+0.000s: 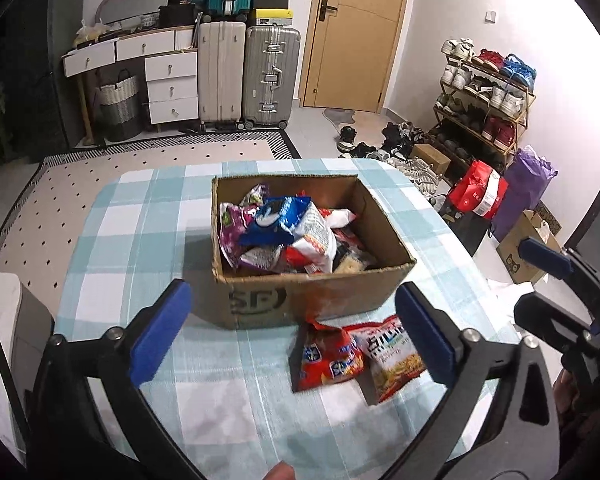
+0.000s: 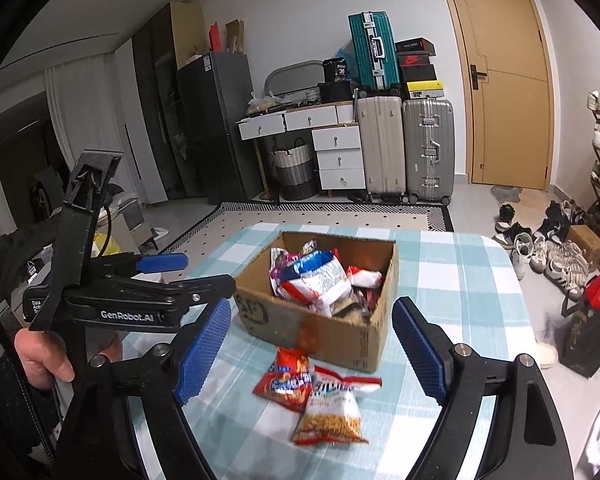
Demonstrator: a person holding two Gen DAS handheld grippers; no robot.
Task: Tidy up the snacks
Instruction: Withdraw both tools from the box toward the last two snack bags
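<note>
Both your grippers, left (image 1: pixel 292 336) and right (image 2: pixel 312 352), gape empty above two red snack packets (image 2: pixel 320 396) lying on the checked tablecloth (image 1: pixel 140 216) before the brown cardboard box (image 1: pixel 320 300); only your right view shows your left hand (image 2: pixel 40 356).

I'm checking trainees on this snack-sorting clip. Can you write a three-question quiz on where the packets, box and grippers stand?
1. True or false: the cardboard box is empty.
2. How many snack packets lie on the tablecloth outside the box? A one, B two, C four.
3. Are the left gripper and right gripper holding anything?

Key: 1 false, it holds packets. 2 B: a red packet and a noodle-snack packet. 3 No, both stand open and empty.
</note>
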